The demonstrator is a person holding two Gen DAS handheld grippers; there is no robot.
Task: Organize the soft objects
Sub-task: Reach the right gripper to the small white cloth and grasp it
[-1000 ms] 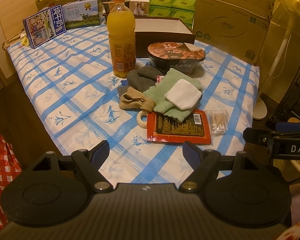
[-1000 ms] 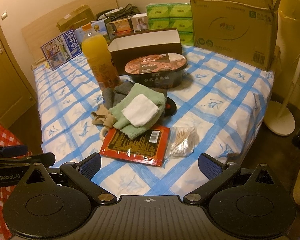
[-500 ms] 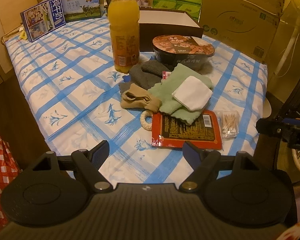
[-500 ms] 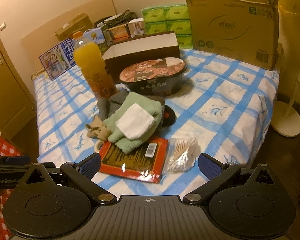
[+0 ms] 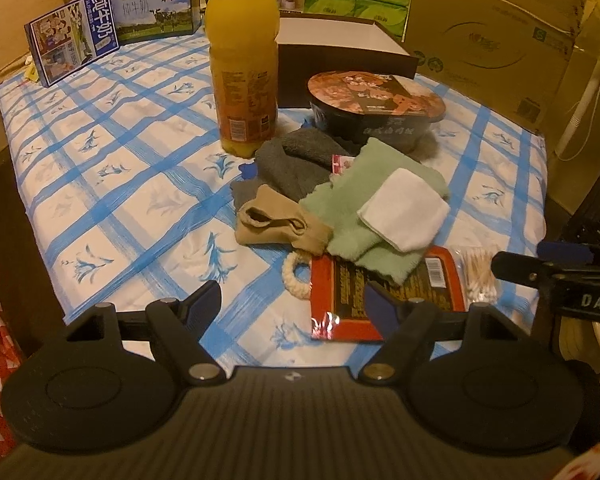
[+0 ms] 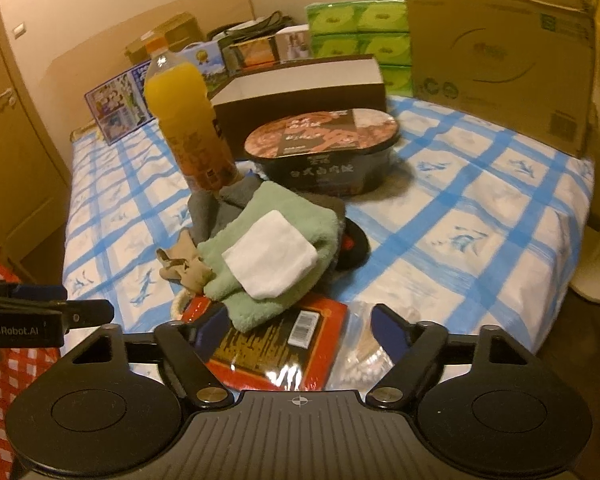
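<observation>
The blue milk box far off past the left fingers says 纯牛奶 in big white letters, and the paler milk box next to it says 纯牛奶 in dark letters. In the left wrist view, the other gripper pokes in on the right of the fingers and shows the white letters "DAS" before the picture ends. In the right wrist view, the black gripper on the left of the fingers says "GenRobot.AI". The big cardboard box far ahead has a small "S" in a green square. The noodle bowl ahead and the red packet between the fingers have writing too small to read.
</observation>
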